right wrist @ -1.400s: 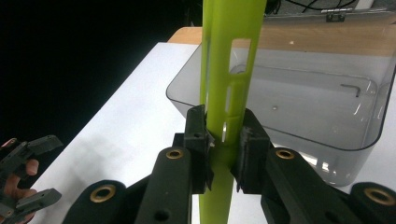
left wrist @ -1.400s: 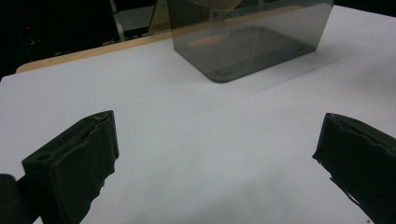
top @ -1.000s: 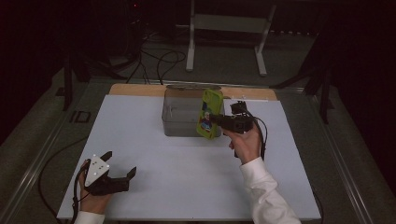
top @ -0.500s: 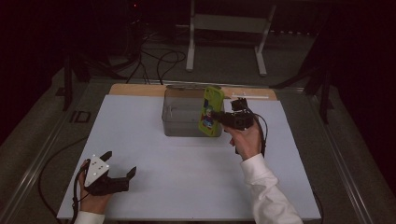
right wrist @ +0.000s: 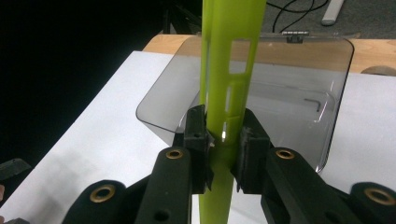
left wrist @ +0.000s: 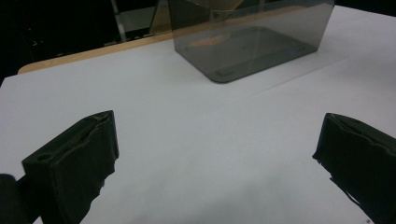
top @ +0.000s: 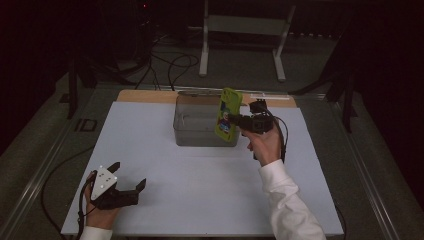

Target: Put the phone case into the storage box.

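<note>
My right gripper (top: 239, 121) is shut on a lime-green phone case (top: 228, 114) with a colourful picture on its back, held upright on edge over the right end of a clear smoky plastic box (top: 197, 125). In the right gripper view the case (right wrist: 229, 84) rises edge-on between the pads (right wrist: 194, 135), above the box (right wrist: 289, 98). My left gripper (top: 124, 176) rests at the near left of the table, open with nothing between its jaws. The left gripper view looks between its fingers (left wrist: 77, 161) toward the box (left wrist: 252, 42).
A white mat (top: 200, 195) covers the table, with a wooden strip (top: 145, 96) along its far edge. A small hex key (right wrist: 314, 104) lies inside the box. Beyond the table stand a metal stand (top: 240, 30) and cables (top: 170, 62) on the floor.
The right gripper has lifted the phone case slightly and brought it more upright over the box's right end. The left gripper has stayed still.
</note>
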Motion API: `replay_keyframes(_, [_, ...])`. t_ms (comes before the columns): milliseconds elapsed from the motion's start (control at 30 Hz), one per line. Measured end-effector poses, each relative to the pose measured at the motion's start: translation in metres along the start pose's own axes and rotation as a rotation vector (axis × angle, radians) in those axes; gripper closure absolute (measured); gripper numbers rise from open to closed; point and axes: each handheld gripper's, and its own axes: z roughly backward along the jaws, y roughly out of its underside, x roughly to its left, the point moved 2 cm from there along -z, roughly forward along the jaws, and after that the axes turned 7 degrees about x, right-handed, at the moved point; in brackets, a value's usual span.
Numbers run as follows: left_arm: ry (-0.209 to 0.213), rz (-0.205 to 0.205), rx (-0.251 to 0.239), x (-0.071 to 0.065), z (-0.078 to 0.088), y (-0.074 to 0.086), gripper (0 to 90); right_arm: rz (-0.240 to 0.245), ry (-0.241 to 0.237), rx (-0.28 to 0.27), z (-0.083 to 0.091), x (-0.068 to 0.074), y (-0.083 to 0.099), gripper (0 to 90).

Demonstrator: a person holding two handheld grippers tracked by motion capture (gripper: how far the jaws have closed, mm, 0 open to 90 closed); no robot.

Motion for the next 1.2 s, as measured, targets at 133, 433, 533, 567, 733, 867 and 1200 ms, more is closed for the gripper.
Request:
replay_keyframes(133, [0.0, -0.002, 0.0, 0.0, 0.0, 0.0, 0.0, 0.001, 0.01, 0.001, 0.0, -0.001, -0.005, 77.8])
replay_keyframes(433, [0.001, 0.0, 0.0, 0.0, 0.0, 0.0, 0.0, -0.003, 0.036, 0.009, -0.003, -0.005, -0.014, 77.8])
replay_keyframes(533, [0.002, 0.001, 0.001, 0.0, -0.001, 0.0, 0.0, -0.008, 0.047, 0.014, -0.004, -0.008, -0.016, 77.8])
replay_keyframes(567, [0.002, 0.0, 0.001, 0.0, -0.001, 0.0, 0.0, -0.01, 0.049, 0.017, -0.005, -0.009, -0.016, 77.8])
replay_keyframes(733, [0.002, 0.0, 0.0, 0.0, 0.0, 0.0, 0.0, -0.013, 0.07, 0.026, -0.007, -0.012, -0.019, 77.8])
replay_keyframes(867, [0.002, 0.0, 0.002, -0.001, 0.0, 0.0, 0.0, -0.018, 0.085, 0.032, -0.009, -0.015, -0.02, 77.7])
replay_keyframes(1200, [0.004, -0.001, 0.004, -0.001, 0.0, 0.0, 0.0, -0.024, 0.13, 0.053, -0.017, -0.024, -0.02, 77.7])
